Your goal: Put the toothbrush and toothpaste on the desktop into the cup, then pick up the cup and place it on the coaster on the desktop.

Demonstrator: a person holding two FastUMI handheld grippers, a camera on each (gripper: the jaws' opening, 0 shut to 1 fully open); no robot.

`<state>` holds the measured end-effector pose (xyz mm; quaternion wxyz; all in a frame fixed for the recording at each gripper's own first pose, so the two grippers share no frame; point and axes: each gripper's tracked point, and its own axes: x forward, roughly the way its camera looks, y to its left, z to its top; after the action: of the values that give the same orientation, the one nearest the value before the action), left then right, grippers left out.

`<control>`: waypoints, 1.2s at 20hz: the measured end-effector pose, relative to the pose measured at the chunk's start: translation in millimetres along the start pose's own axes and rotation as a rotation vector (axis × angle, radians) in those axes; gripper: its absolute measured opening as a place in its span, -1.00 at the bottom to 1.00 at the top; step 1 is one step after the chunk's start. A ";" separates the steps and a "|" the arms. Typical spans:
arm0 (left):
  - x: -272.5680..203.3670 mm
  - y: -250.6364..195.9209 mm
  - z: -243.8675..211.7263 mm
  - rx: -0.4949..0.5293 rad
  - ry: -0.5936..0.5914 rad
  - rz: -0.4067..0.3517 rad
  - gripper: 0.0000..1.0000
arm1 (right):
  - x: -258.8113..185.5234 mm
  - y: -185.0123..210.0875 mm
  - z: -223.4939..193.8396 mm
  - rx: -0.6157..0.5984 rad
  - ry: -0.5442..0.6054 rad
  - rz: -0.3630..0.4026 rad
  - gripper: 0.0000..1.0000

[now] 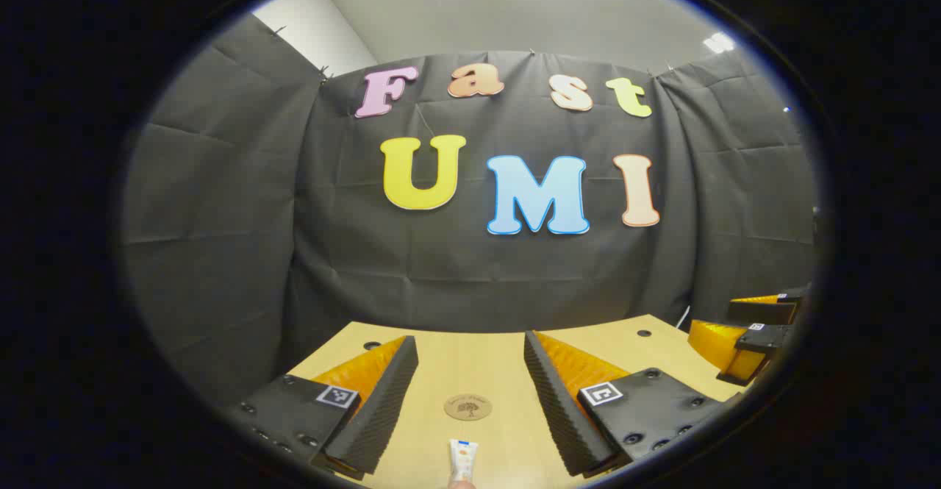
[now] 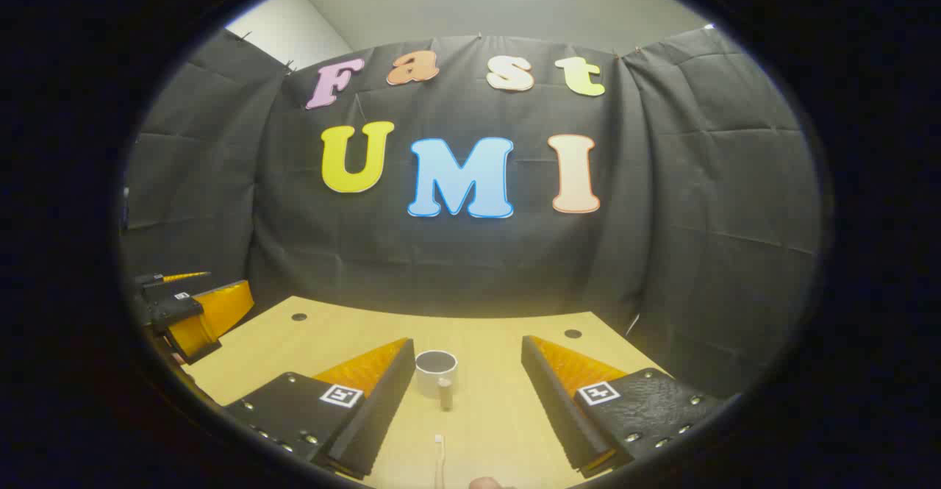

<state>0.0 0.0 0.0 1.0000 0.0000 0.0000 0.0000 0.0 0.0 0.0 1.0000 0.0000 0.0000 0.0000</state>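
Note:
In the left gripper view my left gripper [image 1: 470, 349] stands open above the wooden desk [image 1: 478, 357]. A round brown coaster [image 1: 467, 407] lies flat between its fingers, farther out. A white toothpaste tube [image 1: 462, 461] lies closer, at the bottom edge. In the right gripper view my right gripper [image 2: 467, 349] is open too. A white cup [image 2: 436, 370] with a handle towards me stands upright between its fingers, nearer the left one. A toothbrush [image 2: 439, 459] lies on the desk below the cup, head pointing to it. Each gripper holds nothing.
The other gripper [image 1: 750, 338] hangs at the right edge of the left gripper view, and the left one appears as a gripper [image 2: 195, 316] at the left edge of the right gripper view. Small dark holes [image 2: 298, 317] mark the desk's far corners. Black cloth walls stand behind the desk.

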 end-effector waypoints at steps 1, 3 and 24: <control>0.1 -0.5 0.6 0.003 -0.001 0.000 0.88 | 0.4 0.1 2.0 -0.001 -0.003 0.001 0.81; 1.0 -1.6 1.1 0.006 -0.002 0.001 0.88 | 1.3 -0.2 3.4 0.000 -0.008 0.002 0.81; 10.1 4.0 -75.7 -0.030 0.241 0.002 0.88 | 15.2 23.7 -52.7 0.028 0.217 0.090 0.81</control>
<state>10.1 4.0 -75.7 0.9926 -0.0152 0.1201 0.0010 15.2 23.7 -52.7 0.9930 0.0141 0.1084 0.0447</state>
